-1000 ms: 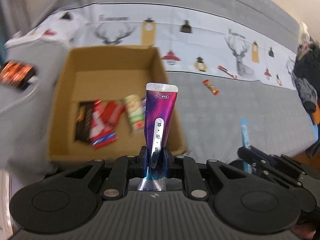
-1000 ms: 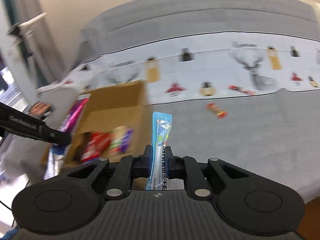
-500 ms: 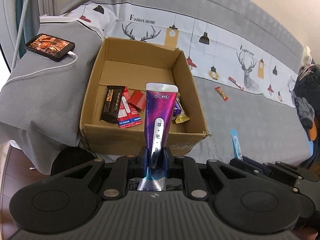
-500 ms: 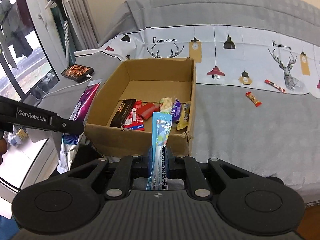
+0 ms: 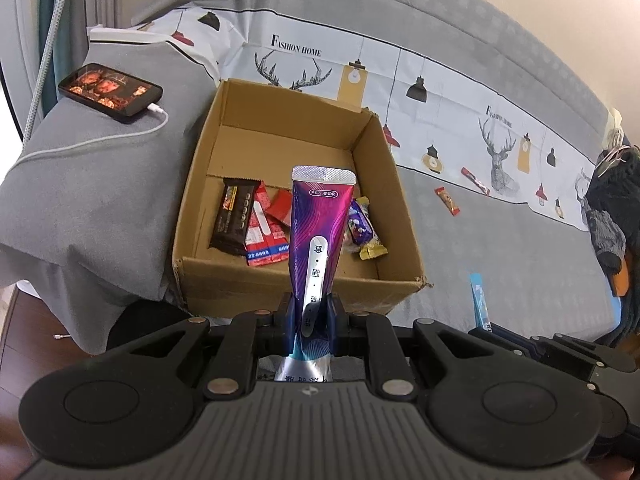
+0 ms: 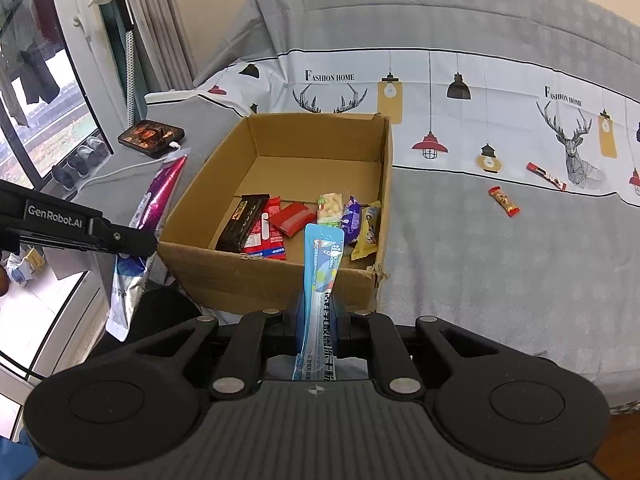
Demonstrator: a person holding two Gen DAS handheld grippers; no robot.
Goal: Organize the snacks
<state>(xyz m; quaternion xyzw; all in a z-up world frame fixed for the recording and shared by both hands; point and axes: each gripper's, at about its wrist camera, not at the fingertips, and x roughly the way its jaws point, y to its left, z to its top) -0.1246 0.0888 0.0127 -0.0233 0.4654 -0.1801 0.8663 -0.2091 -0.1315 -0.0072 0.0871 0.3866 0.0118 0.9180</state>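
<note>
An open cardboard box (image 5: 404, 216) (image 6: 386, 184) sits on the grey bed with several snack packets inside. My left gripper (image 5: 311, 316) is shut on a purple pouch (image 5: 318, 220), held upright just in front of the box's near wall. My right gripper (image 6: 320, 316) is shut on a light blue stick packet (image 6: 323, 264), held upright at the box's near right corner. The purple pouch (image 6: 160, 196) also shows left of the box in the right wrist view. The blue packet (image 5: 479, 300) shows at the right in the left wrist view.
Two small red snack bars (image 6: 505, 201) (image 6: 546, 176) lie on the bed to the right of the box. A phone (image 5: 110, 92) with a white cable rests on a grey pillow left of the box. Dark clothing (image 5: 612, 216) lies at far right. A window (image 6: 36, 112) is at left.
Both grippers swung left toward the box and steadied; the box now sits centred in front of both. Each still holds its packet.
</note>
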